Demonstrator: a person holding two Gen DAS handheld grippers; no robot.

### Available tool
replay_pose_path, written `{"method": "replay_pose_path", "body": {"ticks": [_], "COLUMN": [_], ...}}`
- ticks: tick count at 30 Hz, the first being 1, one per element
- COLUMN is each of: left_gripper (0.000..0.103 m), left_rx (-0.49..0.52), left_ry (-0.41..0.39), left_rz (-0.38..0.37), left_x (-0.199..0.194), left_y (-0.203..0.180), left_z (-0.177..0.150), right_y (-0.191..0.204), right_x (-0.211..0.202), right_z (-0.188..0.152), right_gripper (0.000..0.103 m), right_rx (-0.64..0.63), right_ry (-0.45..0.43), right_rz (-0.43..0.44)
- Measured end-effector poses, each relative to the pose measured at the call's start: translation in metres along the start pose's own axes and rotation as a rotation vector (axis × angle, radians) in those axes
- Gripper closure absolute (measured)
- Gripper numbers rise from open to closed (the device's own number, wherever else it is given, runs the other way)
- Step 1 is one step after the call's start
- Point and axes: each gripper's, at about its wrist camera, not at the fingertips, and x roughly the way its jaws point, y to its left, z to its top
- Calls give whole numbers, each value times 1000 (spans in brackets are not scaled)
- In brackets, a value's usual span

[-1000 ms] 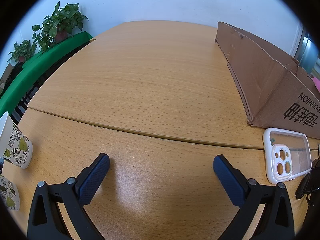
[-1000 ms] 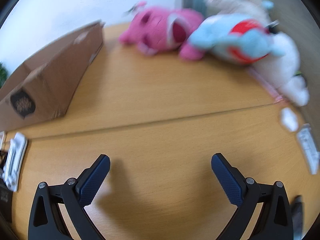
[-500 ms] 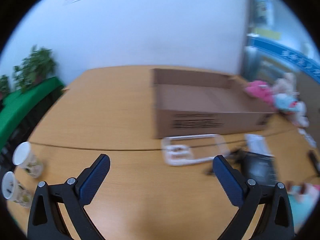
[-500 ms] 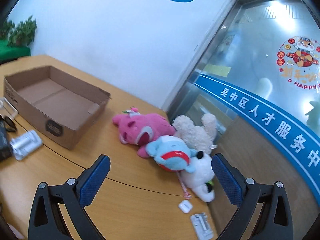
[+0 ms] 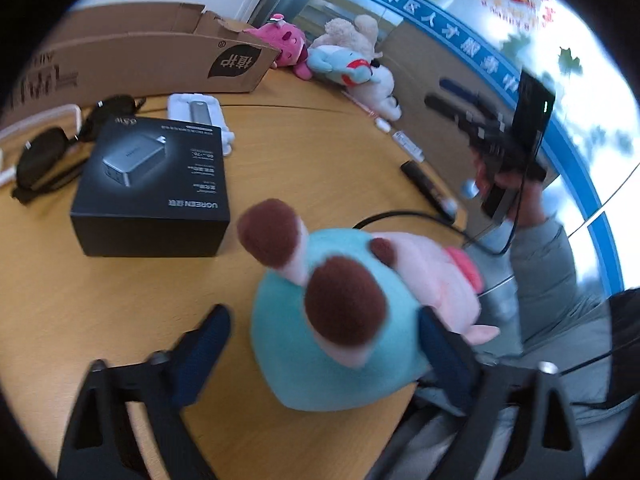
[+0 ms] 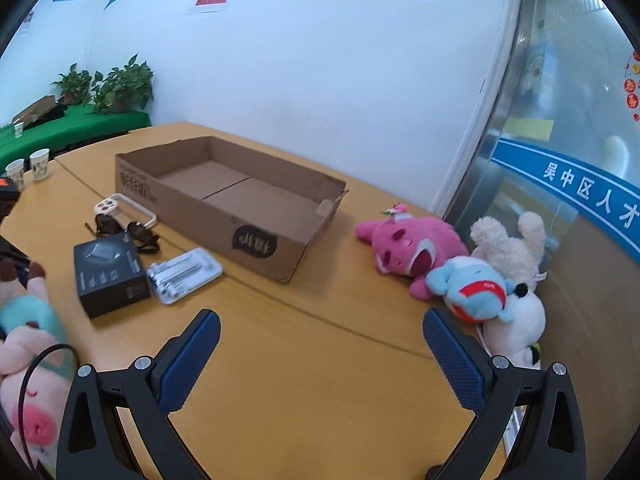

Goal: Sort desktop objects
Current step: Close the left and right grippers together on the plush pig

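Note:
A teal and pink pig plush (image 5: pixel 344 320) lies at the table's near edge; it also shows in the right wrist view (image 6: pixel 28 344). My left gripper (image 5: pixel 324 344) is open with its fingers on either side of the plush's teal body. My right gripper (image 6: pixel 320 352) is open and empty, held high above the table. An open cardboard box (image 6: pixel 240 200) stands in the middle of the table. A black charger box (image 5: pixel 156 184), sunglasses (image 5: pixel 52 152), a clear phone case (image 6: pixel 124 208) and a white tray with a grey bar (image 5: pixel 200 116) lie in front of it.
A pink, a blue and a white plush (image 6: pixel 452 260) lie piled at the table's right edge by the glass wall. A black pen (image 5: pixel 428 188) and small white items lie near them. Two paper cups (image 6: pixel 32 166) stand at the far left. A cable (image 5: pixel 416 216) crosses the plush.
Both grippers have risen and swung. The left view turned right from bare table to the pig plush, which now sits between its fingers. The right view turned left toward the cardboard box.

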Motion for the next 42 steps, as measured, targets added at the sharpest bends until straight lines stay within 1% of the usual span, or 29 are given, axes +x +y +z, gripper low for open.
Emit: {"method": "replay_pose_path", "body": {"ticks": [1,2,6,9,11,12,13,14,15,17,19,21,22,23,24,25,26,27,29,31,33,35,36,37,38,39,40,41,42], "left_gripper": [37,41,48,59,76,83,97,97,97,96,96,96,96,95,93,89,80,75,51,47,47,39,39,39,39,40,42,45,45], "left_rx": [-20,-20,-8,-33,-67,-83,-92,-106,-125,-134,-111,-84,-78,-78,-82,-92,-100,-104,-118,-124,-124,-141,-148,-144,-120,-89,-79,-67,-69], "left_ry": [-15,-16,-2,-31,-68,-85,-98,-108,-109,-107,-105,-106,-99,-97,-95,-93,-92,-89,-79,-60,-50,-38,-31,-24,-27,-33,-32,-37,-35], "left_rz": [-11,0,32,76,102,122,144,170,175,145,114,112,111,109,102,94,92,90,77,42,23,-13,-42,-52,-36,-38,-34,1,25], "left_x": [-2,-2,-8,-23,-43,-50,-55,-62,-62,-61,-57,-56,-54,-53,-52,-50,-49,-48,-47,-43,-40,-35,-30,-25,-23,-22,-23,-26,-31], "left_y": [2,3,-2,4,13,17,20,25,28,30,22,18,17,17,18,19,21,22,25,27,29,32,33,32,30,26,25,24,27], "left_z": [3,5,8,8,2,1,0,-4,-6,-10,-9,-8,-5,-4,-2,-1,0,1,2,2,-1,-1,-2,-2,-2,-2,-1,-1,-1], "right_y": [0,0,-11,-29,-43,-50,-58,-64,-73,-83,-83,-68,-59,-47,-31,-11,10,28,69,100,125,139,144,147,151,155,158,161,167], "right_x": [-2,-3,-8,-11,-17,-19,-24,-29,-38,-52,-64,-73,-74,-74,-73,-68,-62,-58,-49,-40,-27,-18,-14,-13,-13,-13,-14,-14,-13], "right_z": [-4,-8,-22,-24,-26,-25,-25,-24,-22,-18,-12,-11,-12,-15,-19,-24,-30,-35,-45,-51,-60,-68,-73,-74,-76,-74,-71,-67,-63], "right_gripper": [0,0,0,0,0,0,0,0,0,0,0,0,0,0,0,0,0,0,1,1,1,1,2,2,4,7,24,28,28], "right_rx": [-4,-9,-1,14,-7,-15,-21,-26,-35,-44,-62,-117,-134,-141,-129,-104,-86,-77,-51,21,79,103,128,160,182,186,187,188,178], "right_ry": [9,17,47,58,70,79,87,88,81,73,84,131,152,176,203,238,272,294,317,316,343,382,392,389,380,366,346,338,339], "right_rz": [4,3,-31,-69,-125,-145,-170,-185,-203,-206,-123,29,89,169,274,395,484,549,666,769,827,843,862,878,880,873,873,869,861]}}
